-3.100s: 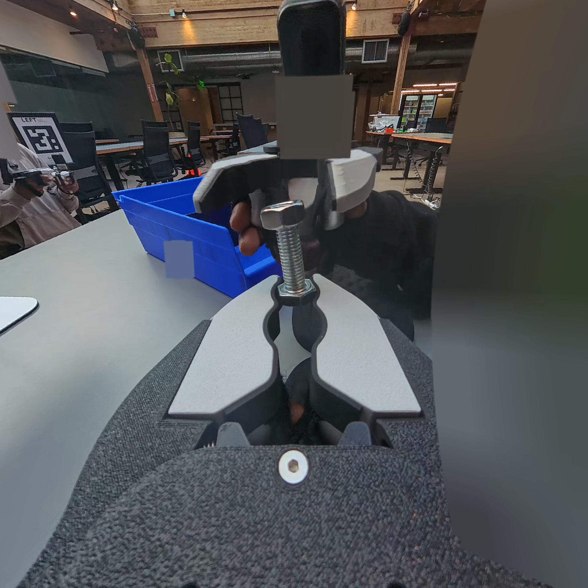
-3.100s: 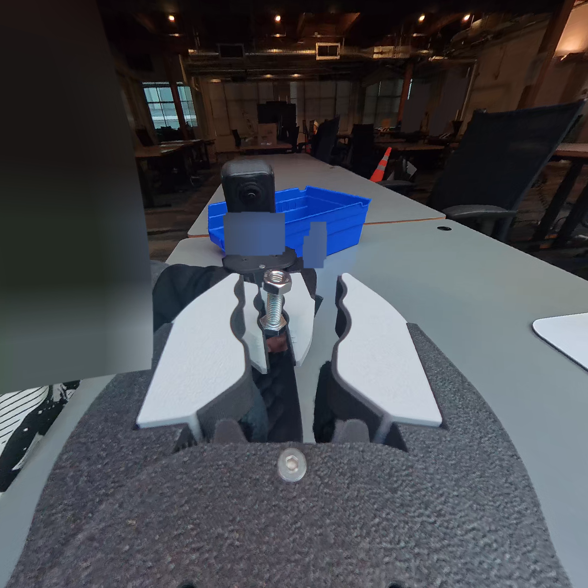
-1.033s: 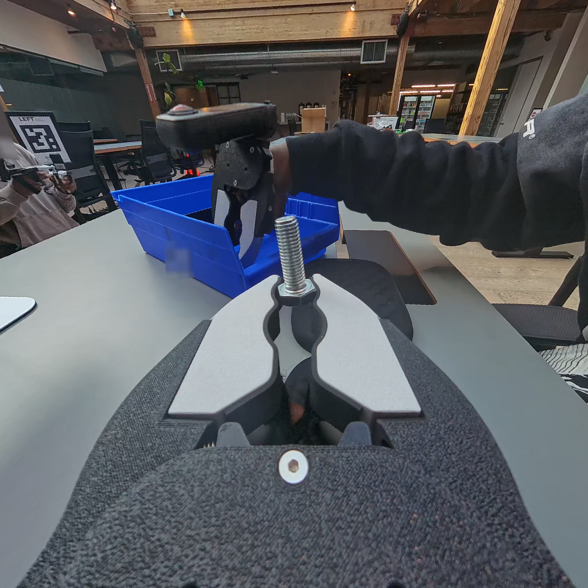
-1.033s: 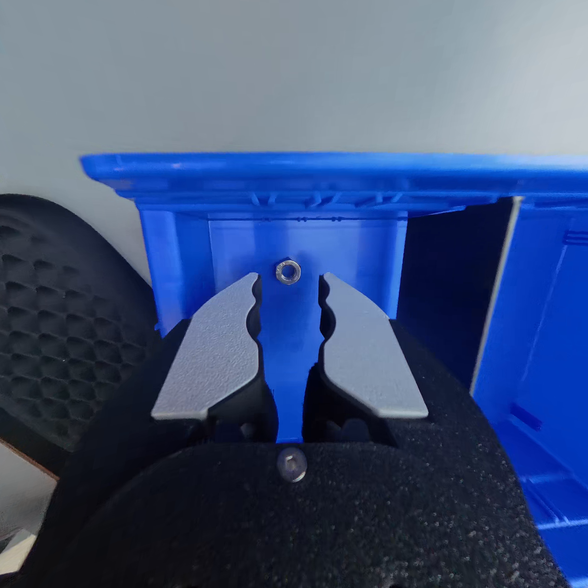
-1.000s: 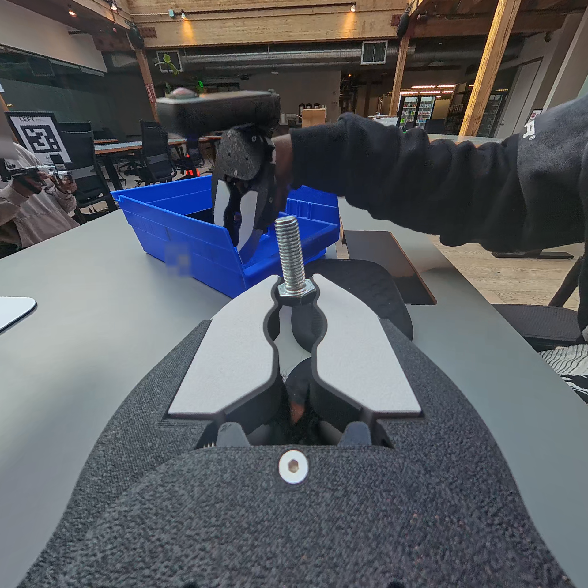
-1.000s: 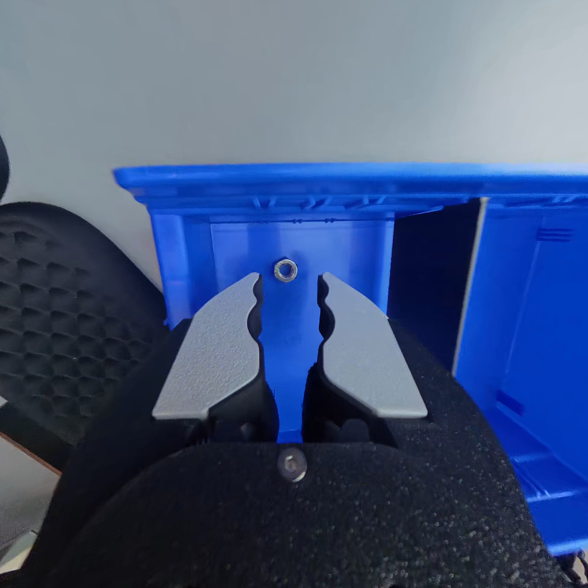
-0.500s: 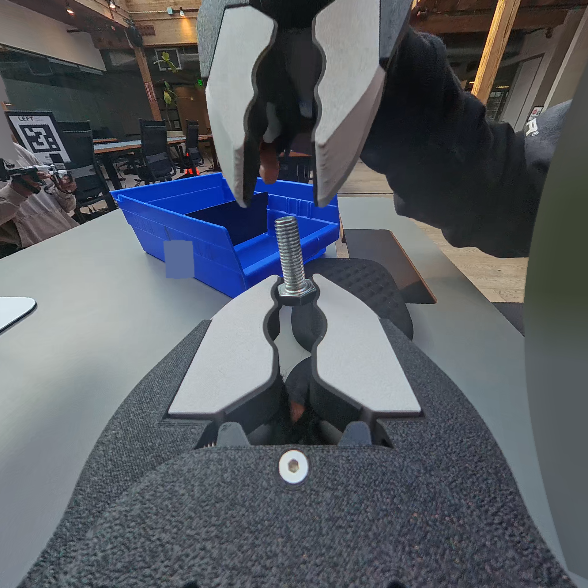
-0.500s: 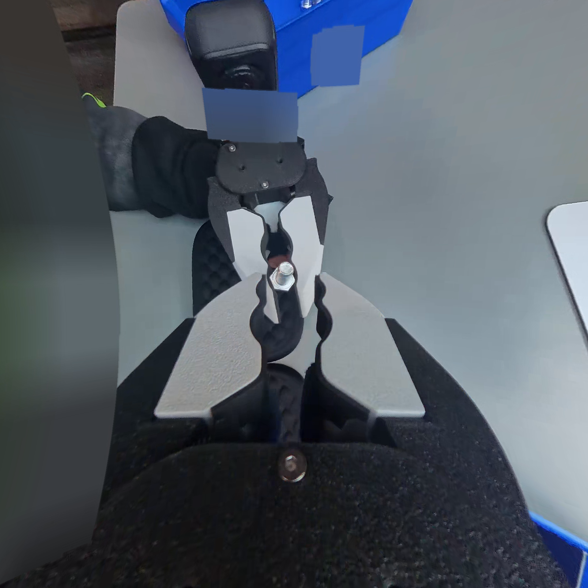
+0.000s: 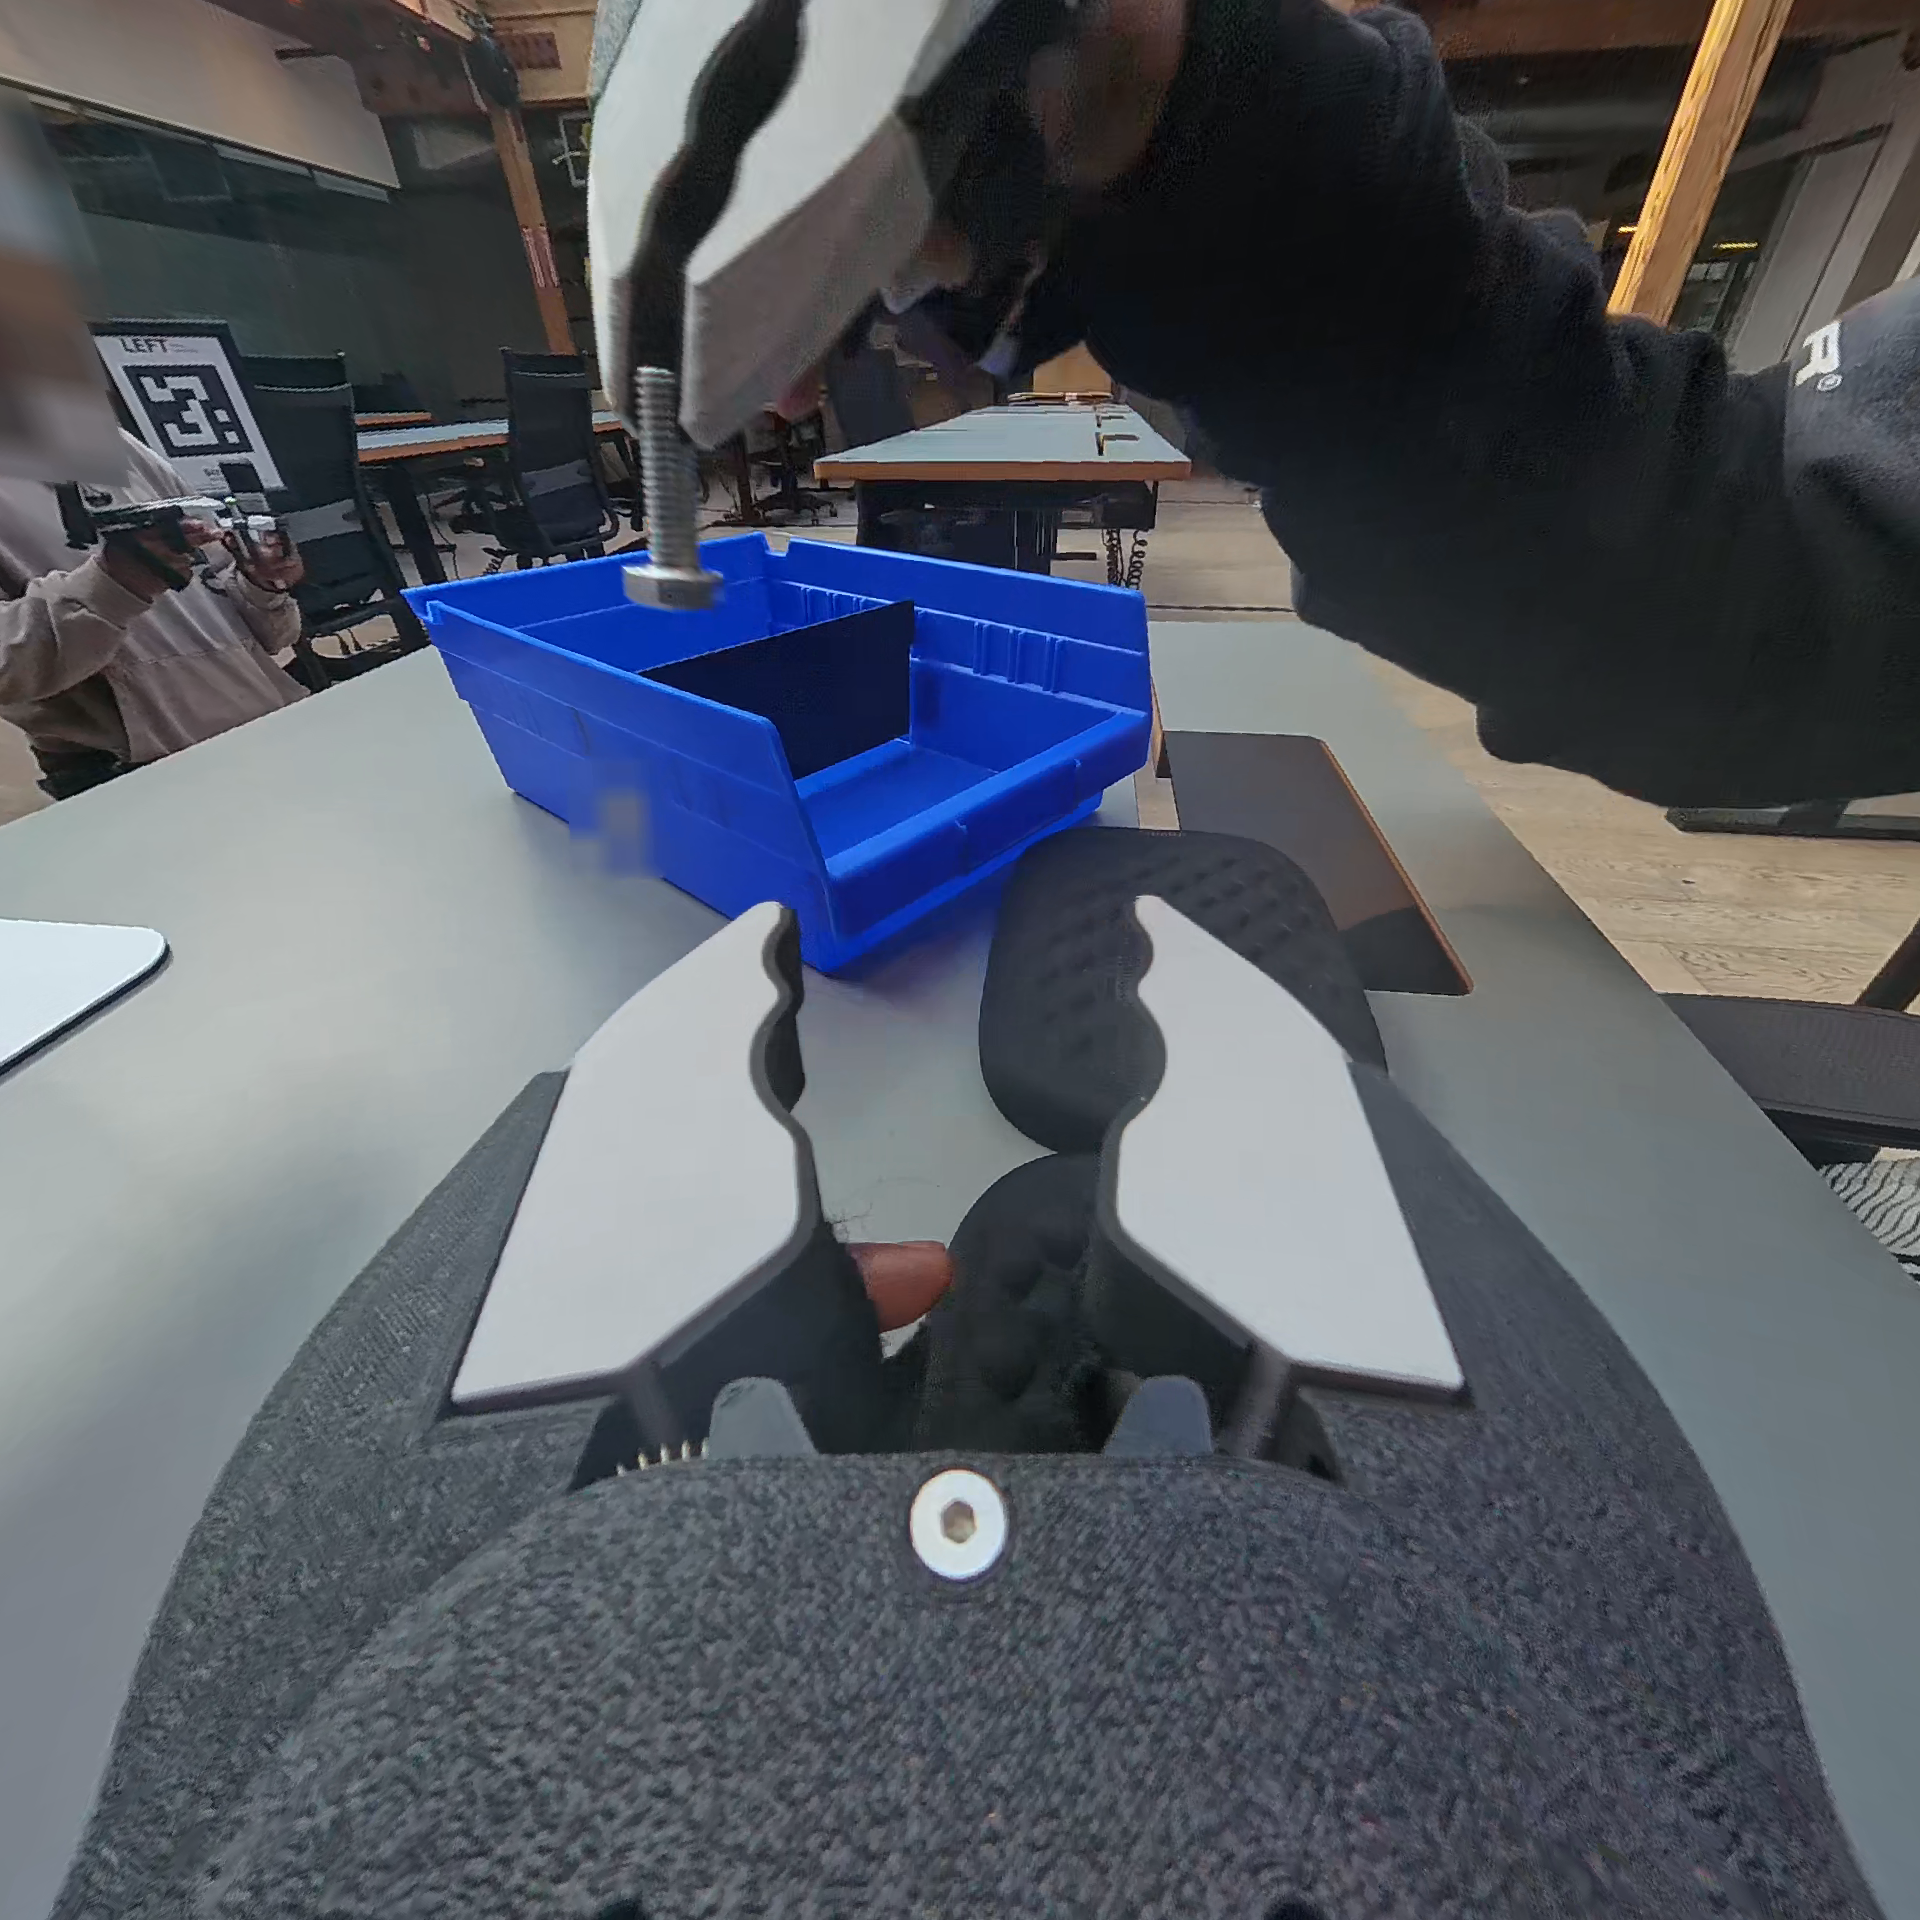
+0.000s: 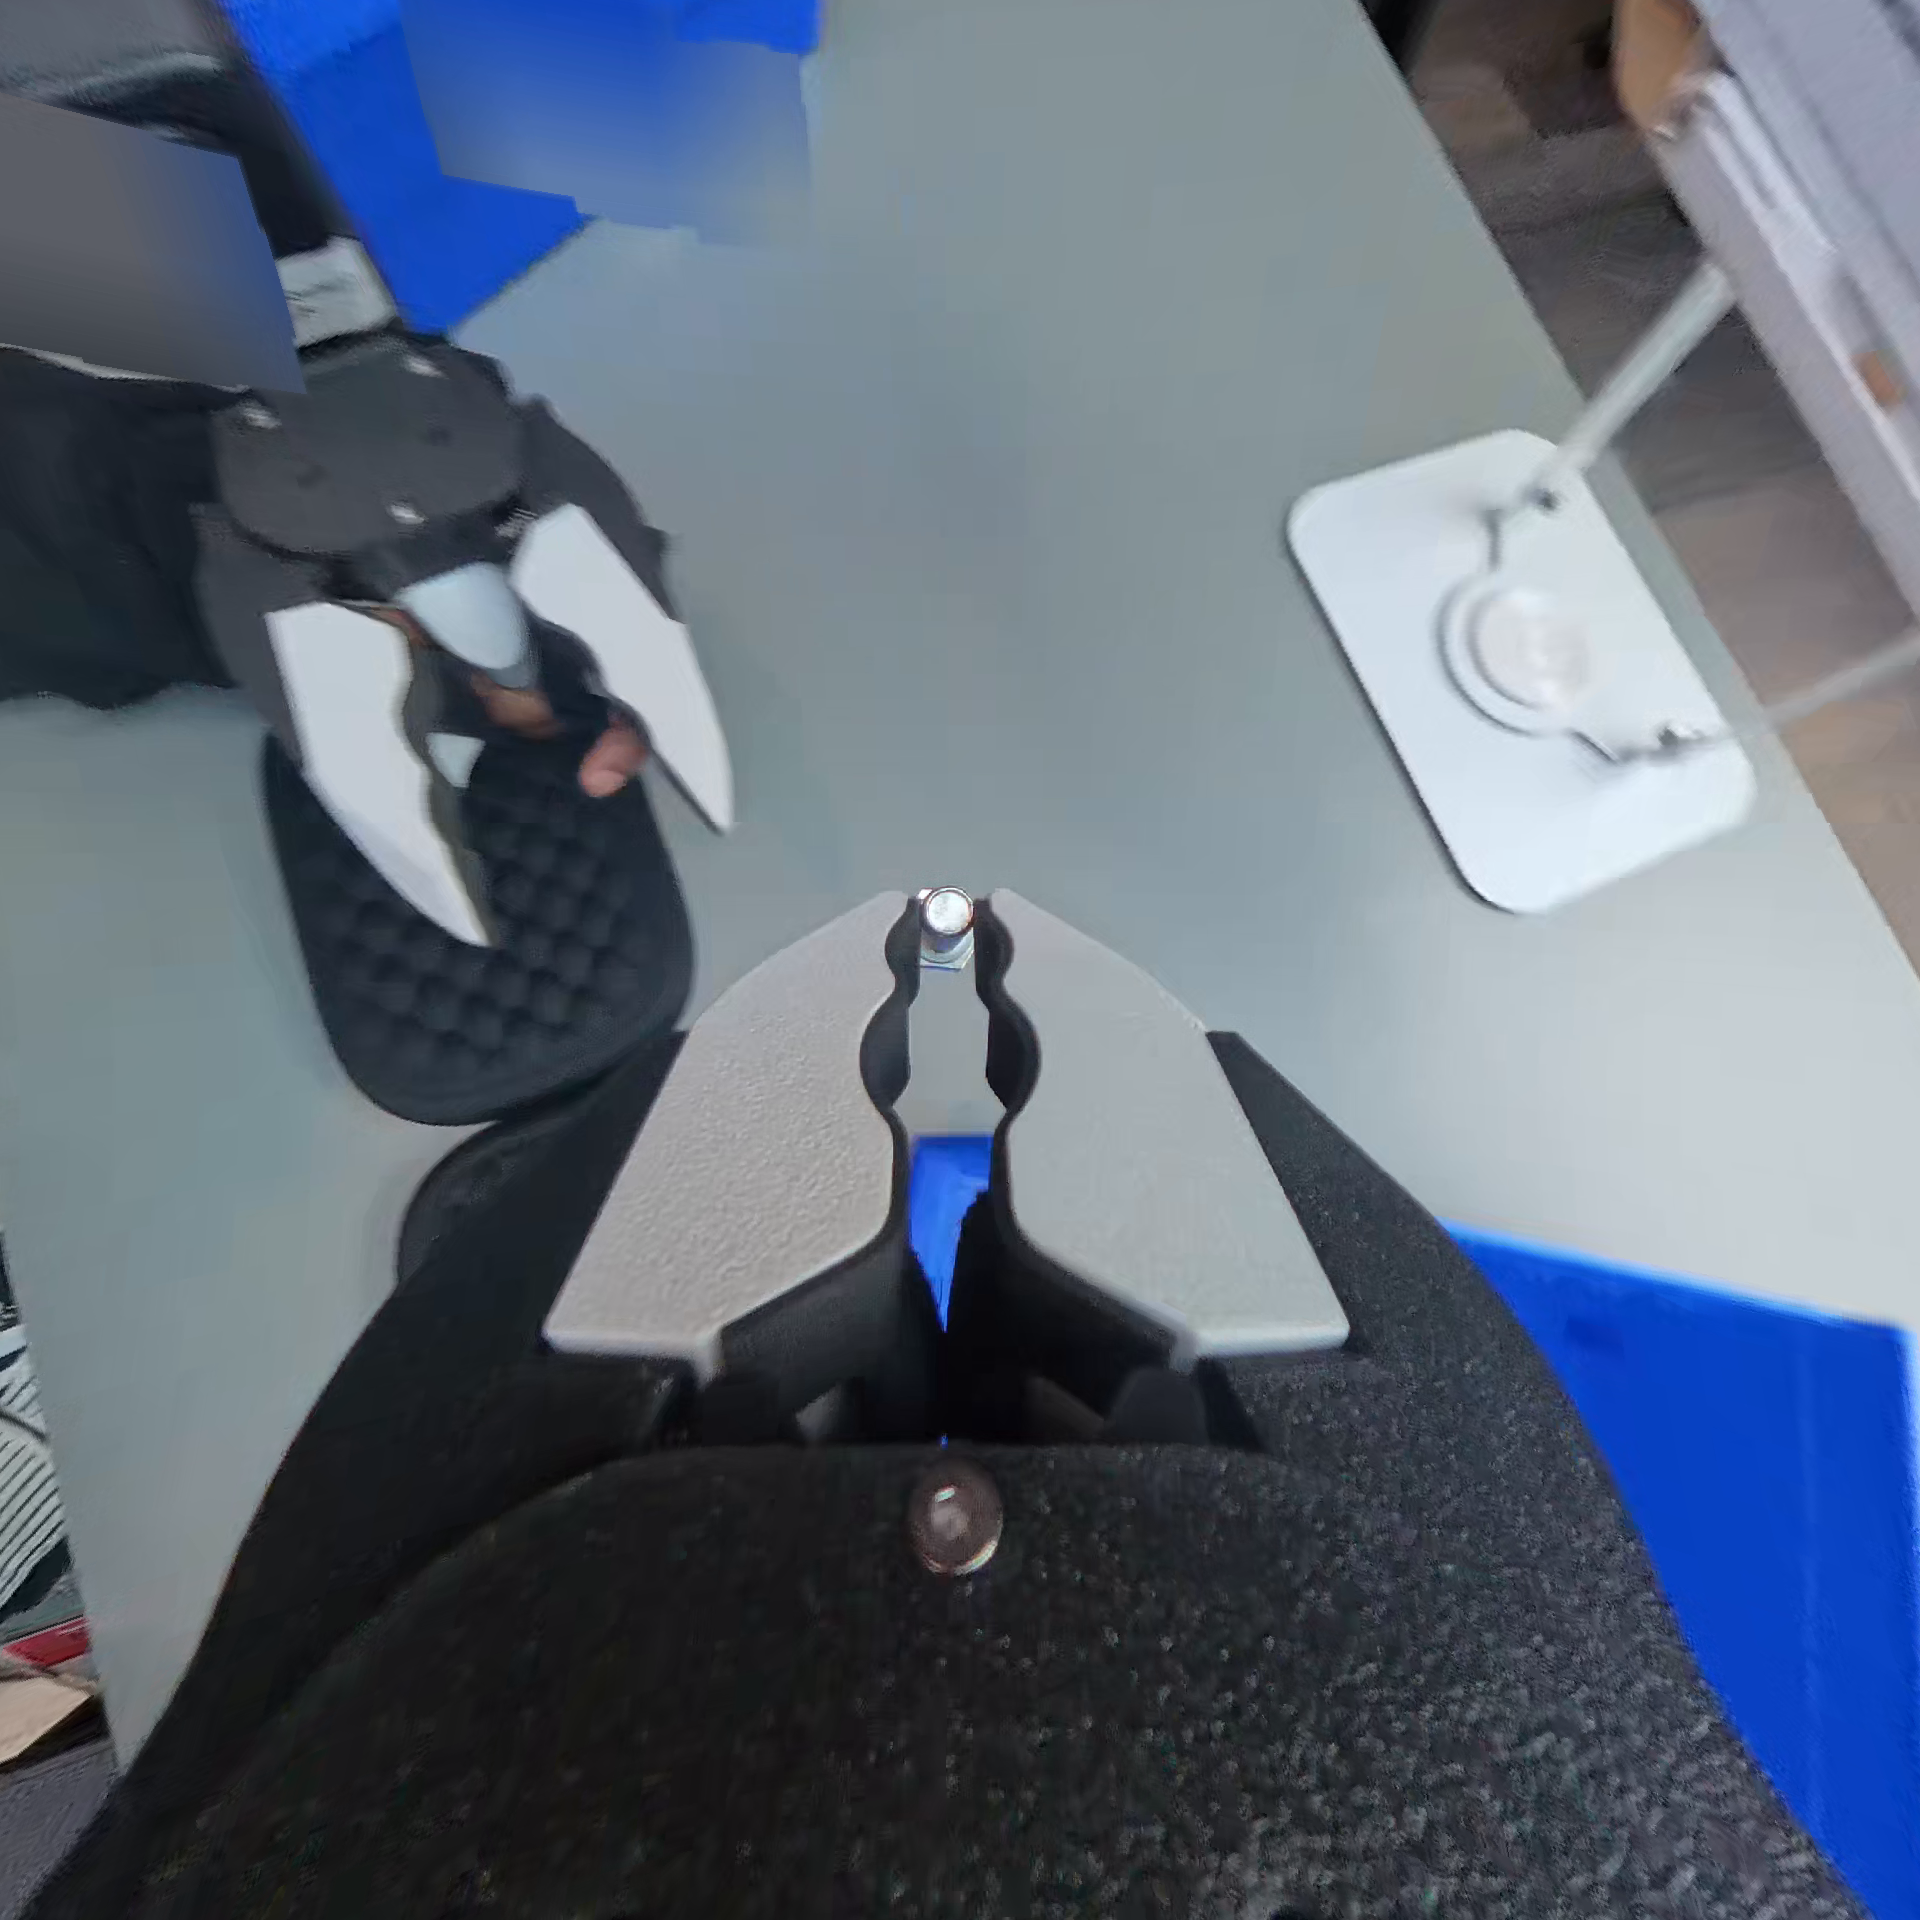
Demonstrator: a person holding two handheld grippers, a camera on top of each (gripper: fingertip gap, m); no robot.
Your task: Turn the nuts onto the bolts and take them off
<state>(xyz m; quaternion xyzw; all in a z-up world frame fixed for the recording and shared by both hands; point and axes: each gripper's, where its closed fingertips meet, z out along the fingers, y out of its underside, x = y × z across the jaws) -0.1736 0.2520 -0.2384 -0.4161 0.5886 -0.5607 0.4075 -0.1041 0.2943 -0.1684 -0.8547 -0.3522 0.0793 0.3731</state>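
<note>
My right gripper (image 10: 945, 902) is shut on the silver bolt (image 10: 943, 927) by its threaded end. In the left wrist view that gripper (image 9: 665, 384) hangs from above, and the bolt (image 9: 665, 488) points head down over the blue bin (image 9: 665, 717). My left gripper (image 9: 966, 914) is open and empty, low over the grey table (image 9: 312, 852). It also shows in the right wrist view (image 10: 592, 862), open above the black pad (image 10: 488, 956). No nut is visible.
A black dimpled pad (image 9: 1226, 935) lies by the bin's near end. A white stand base (image 10: 1517, 675) sits on the table at the right, and its corner (image 9: 62, 977) shows at the left. A person (image 9: 114, 623) holding grippers sits far left. A black divider (image 9: 810, 686) splits the bin. Across from one pair of fingers to the other is roughly 11 centimeters.
My right gripper dropped a nut into the bin, came back and closed on the bolt's threaded end. My left gripper opened and let go; the bolt has moved up and toward the bin.
</note>
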